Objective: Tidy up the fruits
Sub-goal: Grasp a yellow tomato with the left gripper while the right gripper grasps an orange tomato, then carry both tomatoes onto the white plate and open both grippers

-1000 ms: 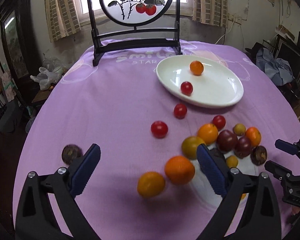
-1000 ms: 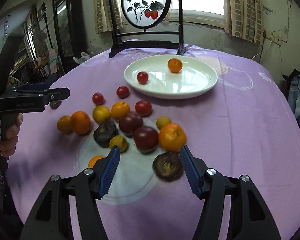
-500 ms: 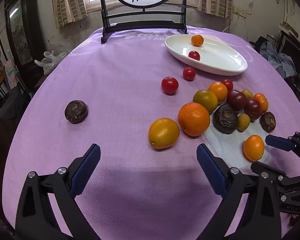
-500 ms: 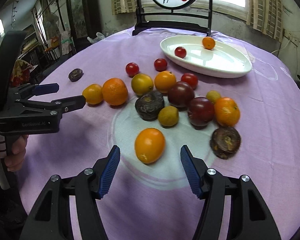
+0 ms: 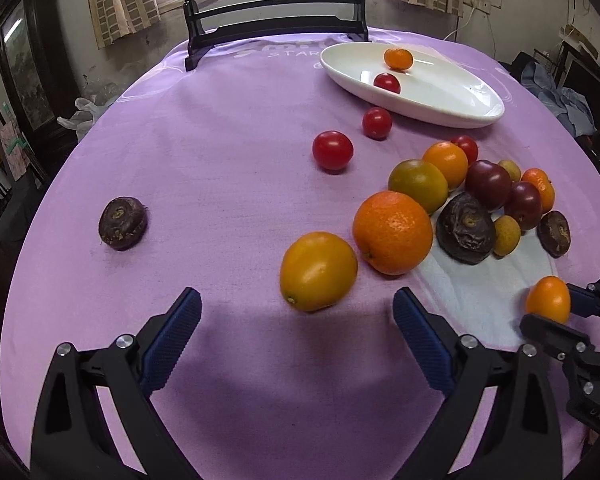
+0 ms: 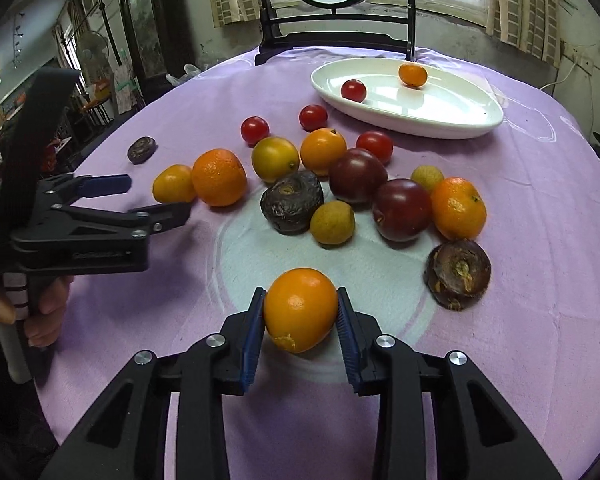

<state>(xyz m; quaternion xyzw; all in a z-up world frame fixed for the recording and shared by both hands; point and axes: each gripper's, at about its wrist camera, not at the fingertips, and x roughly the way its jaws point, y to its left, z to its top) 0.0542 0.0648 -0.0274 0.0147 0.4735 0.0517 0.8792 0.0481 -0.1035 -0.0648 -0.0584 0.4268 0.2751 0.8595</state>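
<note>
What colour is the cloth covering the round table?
The tablecloth is lilac purple with a pale circular print; the right wrist view shows it best.

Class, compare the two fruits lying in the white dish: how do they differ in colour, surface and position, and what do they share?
The cherry tomato is red and glossy; the small orange fruit is orange and looks duller. In the right wrist view the tomato lies nearer the camera and further left, while the orange fruit sits further back, closer to the far rim of the dish. Both are small, round, apart from each other, and untouched by either tongs.
</note>
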